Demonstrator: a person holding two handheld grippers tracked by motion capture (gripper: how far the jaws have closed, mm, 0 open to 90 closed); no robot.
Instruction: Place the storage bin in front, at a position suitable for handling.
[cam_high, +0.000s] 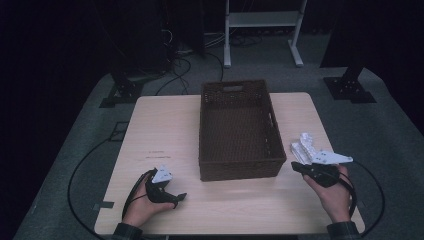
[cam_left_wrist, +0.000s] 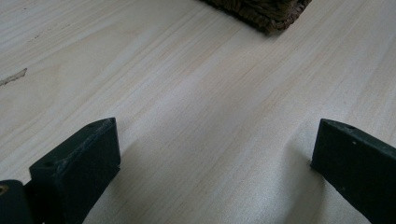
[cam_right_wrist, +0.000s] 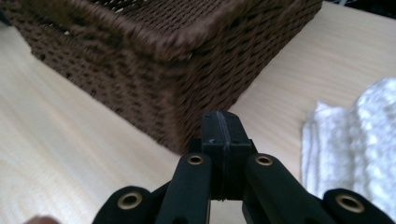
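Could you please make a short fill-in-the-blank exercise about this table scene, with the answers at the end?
1. The brown basket stands on the wooden ____.
2. The white towel lies on the table, outside the basket, on the person's ____ side.
3. The left tongs have their jaws ____, with nothing between them.
4. The right tongs have their jaws ____, with nothing held.

Missing words: table; right; open; shut

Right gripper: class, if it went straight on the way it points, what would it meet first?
Most likely the near corner of the brown wicker basket, which stands just past the shut right gripper. The white towel lies off to one side. Depth is hard to judge.
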